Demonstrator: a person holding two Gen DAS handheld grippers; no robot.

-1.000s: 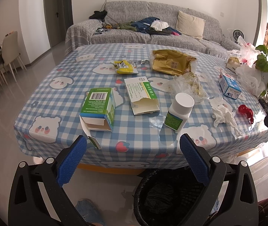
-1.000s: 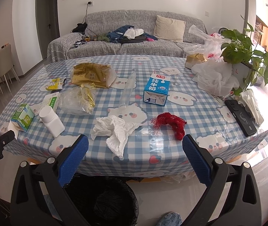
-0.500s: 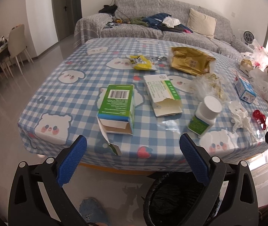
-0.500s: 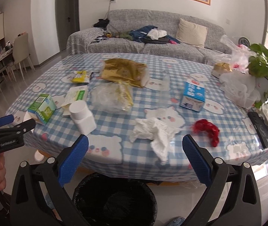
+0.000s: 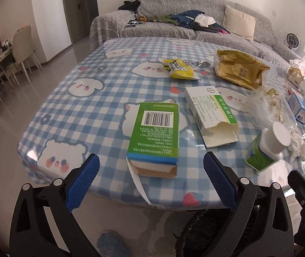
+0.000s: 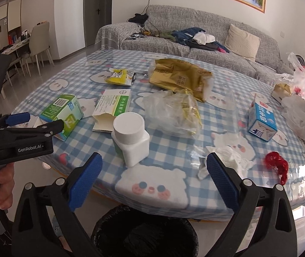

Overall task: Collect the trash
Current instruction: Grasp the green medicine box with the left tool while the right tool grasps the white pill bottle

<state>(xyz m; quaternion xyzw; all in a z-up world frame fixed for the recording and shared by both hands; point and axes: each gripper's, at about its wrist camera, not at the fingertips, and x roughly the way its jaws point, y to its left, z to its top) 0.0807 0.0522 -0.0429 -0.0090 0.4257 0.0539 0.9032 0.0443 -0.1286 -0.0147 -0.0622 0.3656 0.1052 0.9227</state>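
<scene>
Trash lies scattered over the checked table (image 5: 84, 115), and the white pill bottle (image 6: 131, 138) serves best as the marker. Left gripper (image 5: 151, 177) hangs at the near table edge with its blue pads spread wide and nothing between them, the green carton (image 5: 154, 135) lying open-ended just ahead of it, left of the bottle. Right gripper (image 6: 152, 173) is likewise wide and empty, the bottle standing just beyond its gap. Behind the bottle and slightly left lies the torn white-and-green box (image 6: 111, 109); behind it to the right, the crumpled clear plastic bag (image 6: 173, 111), whose yellowish contents are hard to make out. Farther back sit the gold bag (image 6: 180, 77) and the yellow wrapper (image 6: 120, 77). Right of the bottle, the white tissue (image 6: 231, 158) is partly hidden by the right gripper's pad, with the red mesh (image 6: 277, 167) and blue milk carton (image 6: 261, 122) beyond. Below the bottle, under the table edge, the black bin (image 6: 143, 233) is cut off by the frame and the gripper arms. A hand (image 6: 1, 186) at the left margin grips the left tool, mostly out of view
</scene>
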